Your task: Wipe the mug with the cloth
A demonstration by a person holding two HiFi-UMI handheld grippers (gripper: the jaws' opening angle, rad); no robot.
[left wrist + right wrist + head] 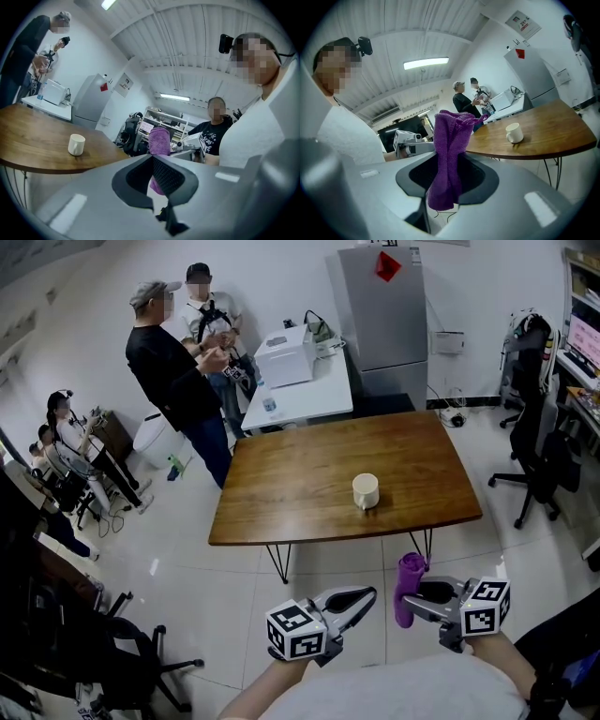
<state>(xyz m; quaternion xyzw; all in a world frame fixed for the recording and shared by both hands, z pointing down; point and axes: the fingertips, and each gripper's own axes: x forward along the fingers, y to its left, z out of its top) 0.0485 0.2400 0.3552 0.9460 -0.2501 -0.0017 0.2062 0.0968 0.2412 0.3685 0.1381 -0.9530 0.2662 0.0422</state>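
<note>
Mug [366,490]: stood upright on the wooden counter [300,474], right of centre in the head view and towards the near edge, with nothing beside it.
Cloth [409,589]: purple, pinched near its middle; one end stood above the jaws and the other hung below.
Right tongs [419,594]: clamped on the cloth at the lower right of the head view, over the floor and well apart from the mug.
Left tongs [368,594]: jaws pressed together with nothing between them, at the lower centre of the head view, also short of the counter.
Step in hand: probably carrying the cloth to the mug; no wiping had begun.
Doing it well: the left tongs would need to part and steady the mug by its rim or handle before the cloth pressed on it, since a light mug could slide or tip. The loose upper end of the cloth, not the jaw tips, should meet the mug's wall. The pinch should stay firm so the cloth did not slip out.
</note>
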